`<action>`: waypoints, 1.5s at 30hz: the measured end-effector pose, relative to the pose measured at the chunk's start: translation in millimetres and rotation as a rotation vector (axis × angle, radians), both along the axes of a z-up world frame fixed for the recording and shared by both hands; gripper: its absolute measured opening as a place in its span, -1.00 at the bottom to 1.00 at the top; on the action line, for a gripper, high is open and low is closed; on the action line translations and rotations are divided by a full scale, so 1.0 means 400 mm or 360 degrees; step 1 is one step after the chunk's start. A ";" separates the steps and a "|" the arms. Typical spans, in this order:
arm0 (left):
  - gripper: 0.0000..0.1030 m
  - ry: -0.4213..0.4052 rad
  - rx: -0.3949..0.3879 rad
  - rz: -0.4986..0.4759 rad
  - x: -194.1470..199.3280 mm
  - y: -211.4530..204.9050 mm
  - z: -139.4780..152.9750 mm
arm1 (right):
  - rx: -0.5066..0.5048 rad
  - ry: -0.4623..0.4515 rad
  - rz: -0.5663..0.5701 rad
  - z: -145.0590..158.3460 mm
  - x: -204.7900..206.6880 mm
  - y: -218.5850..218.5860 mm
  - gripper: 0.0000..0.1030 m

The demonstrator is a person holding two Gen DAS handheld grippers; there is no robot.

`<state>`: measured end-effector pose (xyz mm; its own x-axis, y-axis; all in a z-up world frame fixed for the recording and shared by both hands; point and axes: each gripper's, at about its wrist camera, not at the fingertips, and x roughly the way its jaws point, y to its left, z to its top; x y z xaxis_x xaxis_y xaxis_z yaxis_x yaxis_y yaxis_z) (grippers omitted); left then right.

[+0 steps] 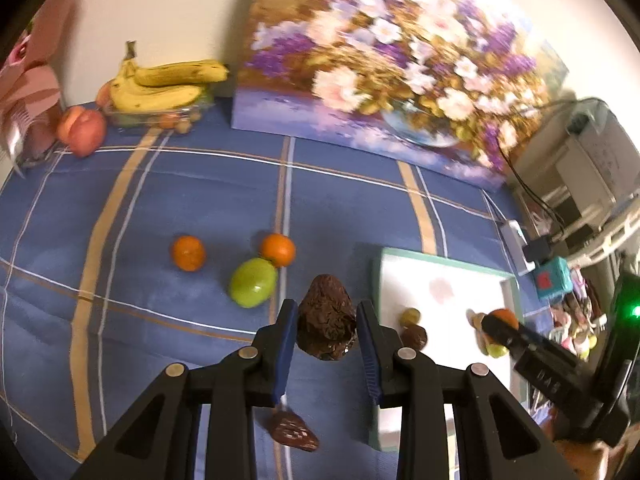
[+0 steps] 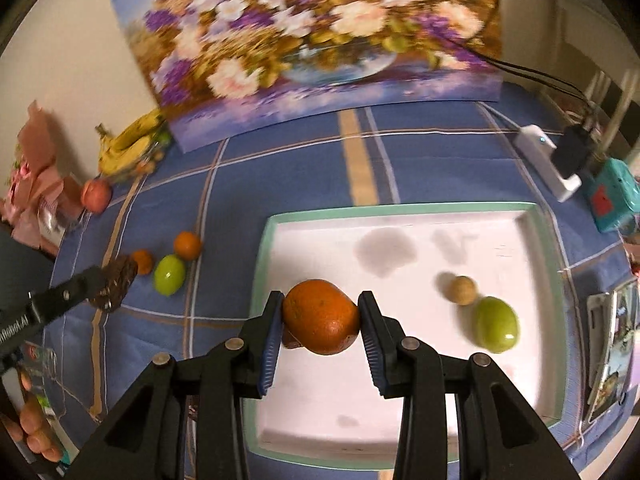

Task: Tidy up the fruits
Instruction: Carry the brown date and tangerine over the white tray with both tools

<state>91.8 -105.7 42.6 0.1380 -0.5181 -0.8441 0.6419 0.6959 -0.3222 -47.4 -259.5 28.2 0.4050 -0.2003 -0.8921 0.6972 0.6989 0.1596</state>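
Left gripper (image 1: 326, 322) is clamping a wrinkled brown dried fruit (image 1: 326, 320); right gripper (image 2: 320, 316) is clamping a round orange tangerine (image 2: 320, 316) — both likely bound for the white green-rimmed tray (image 2: 400, 207).

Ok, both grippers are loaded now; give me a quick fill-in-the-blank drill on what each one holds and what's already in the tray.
1. The left gripper is shut on a wrinkled fruit whose colour is ____.
2. The right gripper holds an orange above the white ____.
3. On the tray, a small tan ball lies beside a fruit coloured ____.
4. Loose on the blue cloth, the number of small oranges beside the green fruit is ____.

Missing words: brown; tray; green; two
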 end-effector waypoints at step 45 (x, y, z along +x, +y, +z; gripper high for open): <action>-0.37 0.0044 0.0366 -0.0522 -0.292 -0.237 -0.142 | 0.0053 0.0179 -0.0164 -0.079 -0.168 -0.108 -0.24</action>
